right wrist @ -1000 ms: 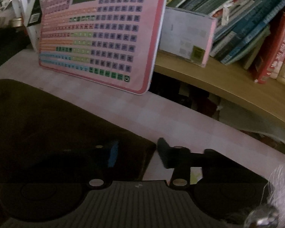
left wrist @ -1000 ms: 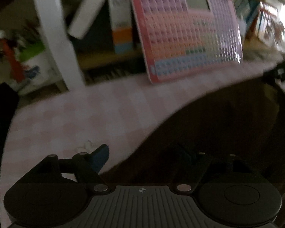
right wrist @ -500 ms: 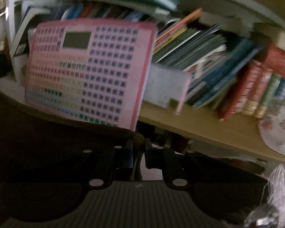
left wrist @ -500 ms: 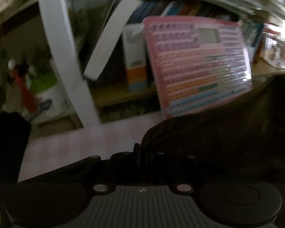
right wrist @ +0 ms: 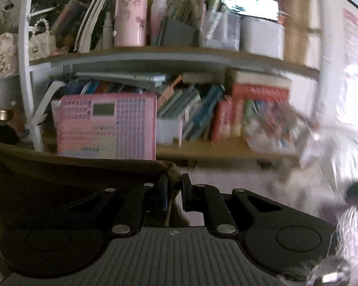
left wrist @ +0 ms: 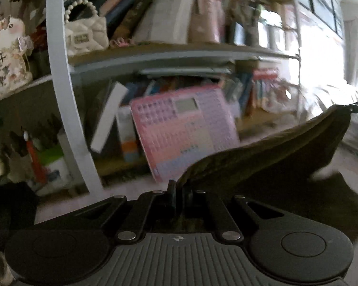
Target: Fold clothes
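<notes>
Both claws, left [left wrist: 179,190] and right [right wrist: 174,186], pinch dark garment [left wrist: 262,162]; no writing legible.

Both wrist views close, facing bookshelf [left wrist: 155,54], sharing pink board [right wrist: 107,126]

Dark olive garment [left wrist: 274,157], lifted, stretched taut, edge pinched

Pink keyboard toy [right wrist: 106,126] leans against crowded bookshelf [right wrist: 179,58]; pearl-handled white purse [left wrist: 86,34] and pink cup [right wrist: 130,16] above.
</notes>
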